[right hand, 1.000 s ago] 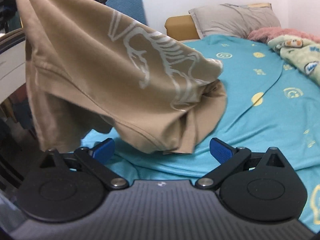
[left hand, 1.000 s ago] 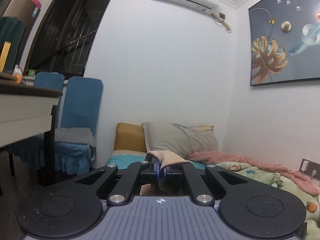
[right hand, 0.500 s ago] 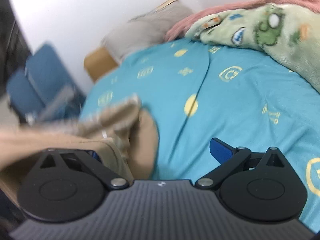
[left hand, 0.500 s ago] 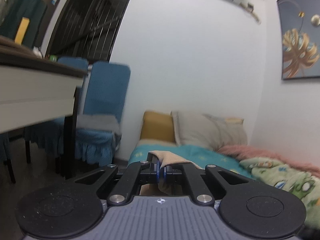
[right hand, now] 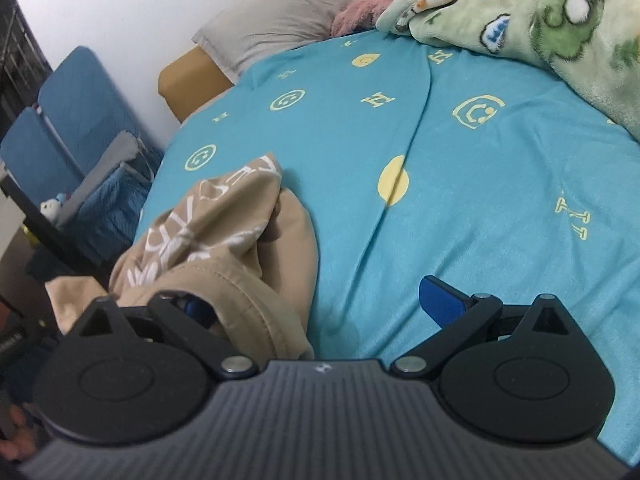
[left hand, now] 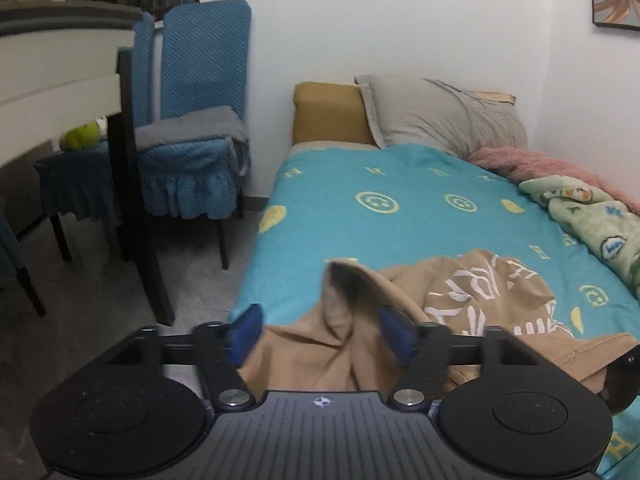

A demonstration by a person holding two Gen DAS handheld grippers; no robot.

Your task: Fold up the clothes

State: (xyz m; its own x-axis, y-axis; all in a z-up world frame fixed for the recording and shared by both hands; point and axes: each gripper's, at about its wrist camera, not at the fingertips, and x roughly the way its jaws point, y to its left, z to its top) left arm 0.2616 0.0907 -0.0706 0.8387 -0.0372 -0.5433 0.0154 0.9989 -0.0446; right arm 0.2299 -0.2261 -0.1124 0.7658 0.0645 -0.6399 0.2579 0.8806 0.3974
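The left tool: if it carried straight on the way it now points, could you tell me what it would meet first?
Most likely the tan shirt: a raised fold stands between the opening jaws of the left tool, with the turquoise sheet beyond. Depth is uncertain.

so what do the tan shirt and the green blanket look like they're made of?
Tan shirt: seemingly cotton jersey, matte, with a stitched hem, soft creases and a white print that looks flat. Green blanket: probably polyester fleece, judging by its fuzzy, plush nap with cartoon prints.
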